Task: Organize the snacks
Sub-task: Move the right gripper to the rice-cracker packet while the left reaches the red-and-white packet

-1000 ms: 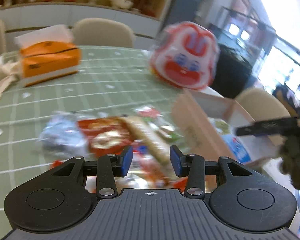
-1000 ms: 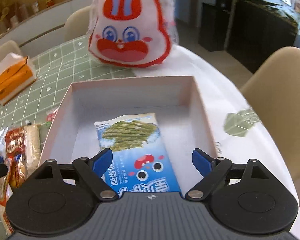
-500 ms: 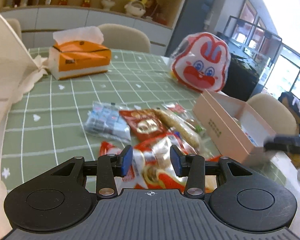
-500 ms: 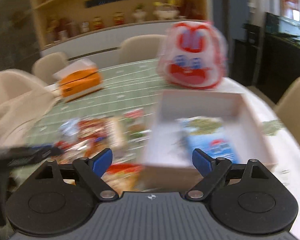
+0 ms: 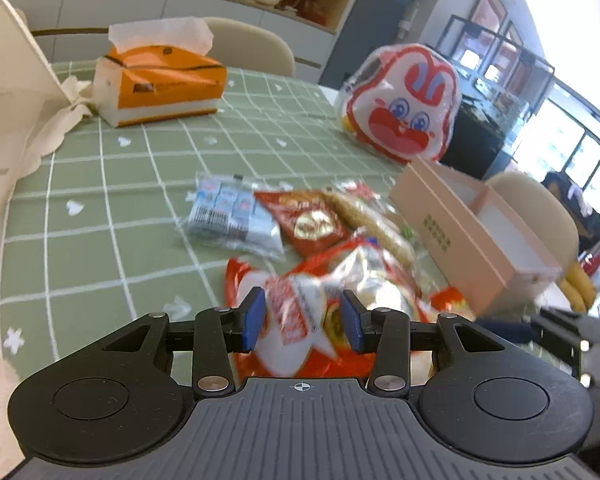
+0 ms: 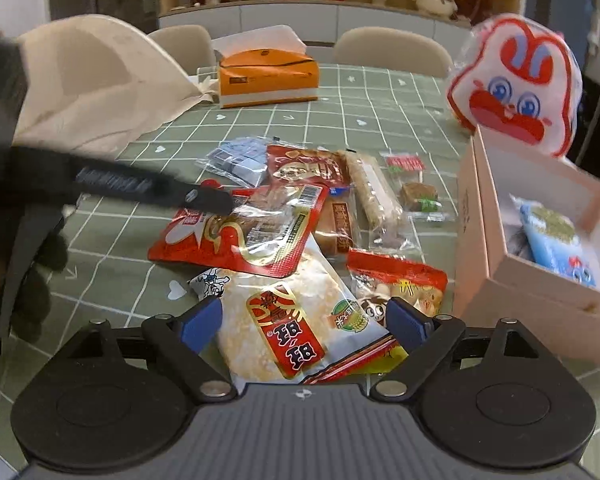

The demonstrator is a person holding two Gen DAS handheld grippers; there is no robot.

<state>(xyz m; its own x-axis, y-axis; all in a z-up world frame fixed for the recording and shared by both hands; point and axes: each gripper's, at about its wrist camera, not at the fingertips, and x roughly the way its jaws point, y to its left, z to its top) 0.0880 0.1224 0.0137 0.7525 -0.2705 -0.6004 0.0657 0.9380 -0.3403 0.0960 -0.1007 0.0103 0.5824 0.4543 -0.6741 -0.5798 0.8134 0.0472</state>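
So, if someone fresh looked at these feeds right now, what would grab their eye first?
Probably the red-and-white rabbit-face bag, standing at the far side of the table just behind the pink box. Next, the heap of shiny red snack packets spread on the green checked tablecloth left of that box, with the right tongs open over a rice cracker pack.
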